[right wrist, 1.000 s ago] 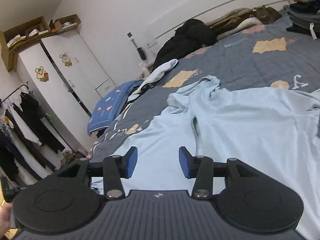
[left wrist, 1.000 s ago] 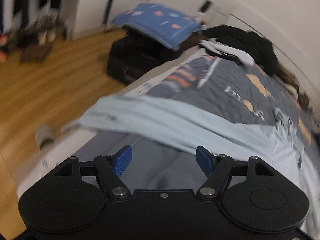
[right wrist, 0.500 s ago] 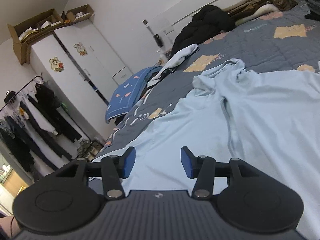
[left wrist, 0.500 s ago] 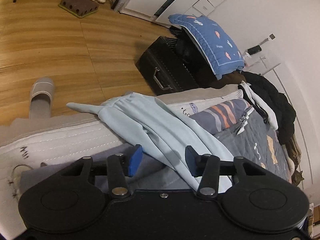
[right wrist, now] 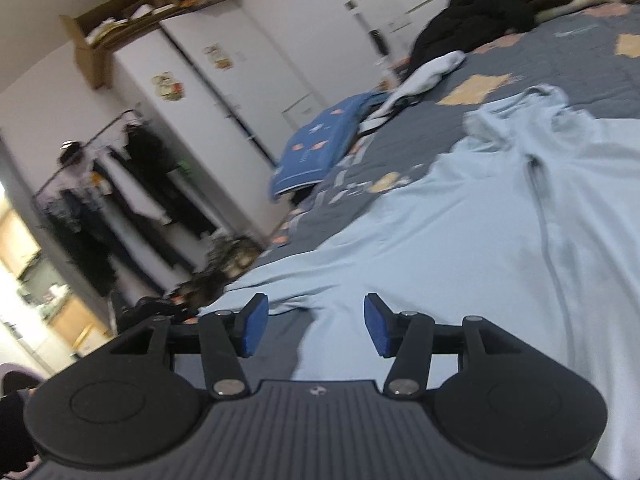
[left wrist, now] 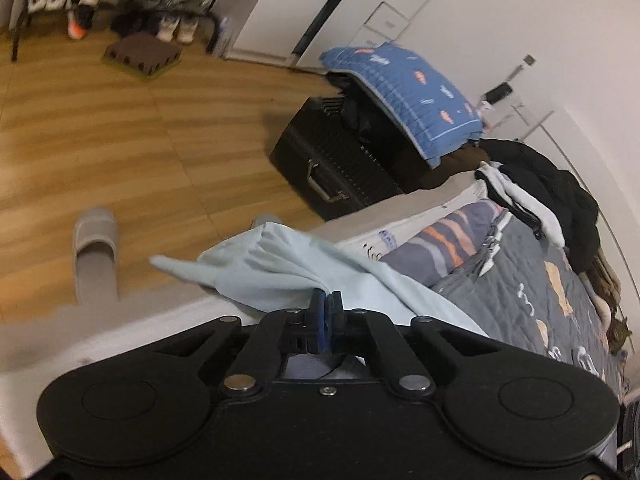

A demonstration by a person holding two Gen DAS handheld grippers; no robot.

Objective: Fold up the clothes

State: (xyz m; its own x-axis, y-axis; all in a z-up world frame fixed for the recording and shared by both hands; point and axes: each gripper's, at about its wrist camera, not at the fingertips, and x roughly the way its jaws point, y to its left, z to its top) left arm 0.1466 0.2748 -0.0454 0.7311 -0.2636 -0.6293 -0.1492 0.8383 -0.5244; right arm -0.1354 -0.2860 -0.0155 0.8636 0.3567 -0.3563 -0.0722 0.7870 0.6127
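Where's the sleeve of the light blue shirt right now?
In the left wrist view the sleeve hangs over the bed's edge above the floor, near the grey slipper, pinched by the left gripper.

Ahead of the left gripper's (left wrist: 325, 302) jaws a fold of the shirt (left wrist: 280, 268) hangs over the bed (left wrist: 540, 292) edge. A slipper (left wrist: 95, 252) lies on the floor (left wrist: 120, 140) to their left, a suitcase (left wrist: 340, 160) further ahead with a pillow (left wrist: 404, 92) on it. The right gripper's (right wrist: 316, 330) jaws straddle the shirt's hem; a wardrobe (right wrist: 208, 92) stands far ahead left.
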